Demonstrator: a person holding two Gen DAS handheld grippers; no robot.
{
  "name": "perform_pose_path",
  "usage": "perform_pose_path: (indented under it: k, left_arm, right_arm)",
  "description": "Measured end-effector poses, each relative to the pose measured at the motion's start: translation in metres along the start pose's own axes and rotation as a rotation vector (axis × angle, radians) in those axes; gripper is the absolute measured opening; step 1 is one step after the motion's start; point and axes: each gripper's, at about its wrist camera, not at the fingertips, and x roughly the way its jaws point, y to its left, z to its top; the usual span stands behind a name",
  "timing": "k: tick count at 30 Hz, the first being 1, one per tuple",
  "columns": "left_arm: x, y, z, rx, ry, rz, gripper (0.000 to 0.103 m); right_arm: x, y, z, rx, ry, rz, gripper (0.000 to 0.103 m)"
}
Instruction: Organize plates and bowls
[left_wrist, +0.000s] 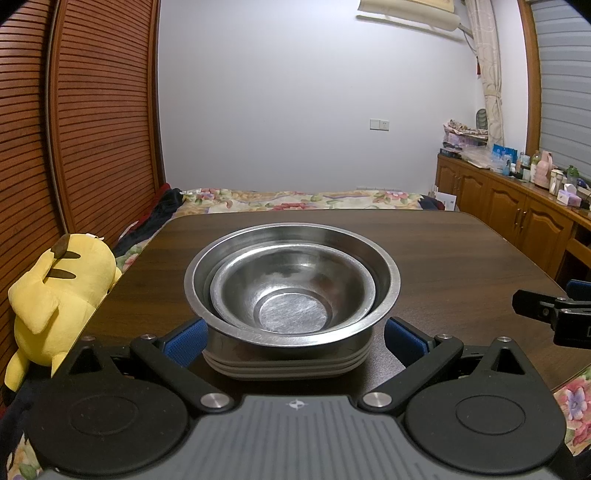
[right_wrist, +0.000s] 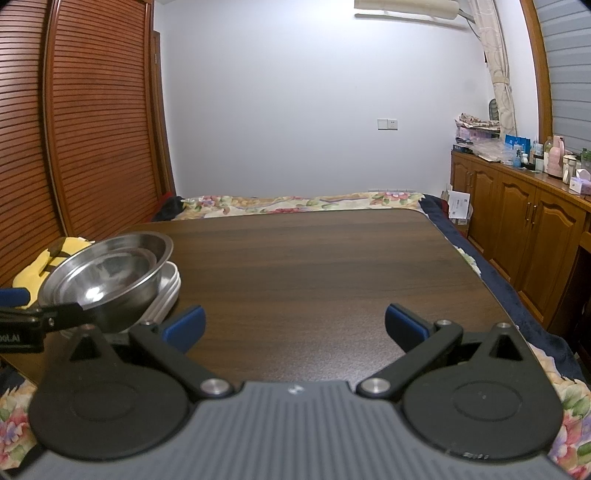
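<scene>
On the dark wooden table (left_wrist: 443, 251), a small steel bowl (left_wrist: 291, 291) sits nested inside a larger bowl (left_wrist: 207, 273), both atop stacked pale plates (left_wrist: 288, 363). The left gripper (left_wrist: 293, 339) has its fingers spread wide either side of the stack, gripping nothing. The right gripper (right_wrist: 293, 325) hangs wide open over bare table, empty.

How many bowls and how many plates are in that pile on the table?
Bowls: 2, the small one nested in the big one
Plates: 3, going by the edges showing under the bowls
Total: 5
</scene>
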Motion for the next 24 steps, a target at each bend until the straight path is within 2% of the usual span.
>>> perform_pose_path:
  k: [24]
  left_arm:
    - [0.0004,-0.0001,-0.0010,-0.003,0.000,0.000,0.103]
  right_arm:
    - [0.0009,0.0003,-0.0010,0.007,0.003,-0.001,0.103]
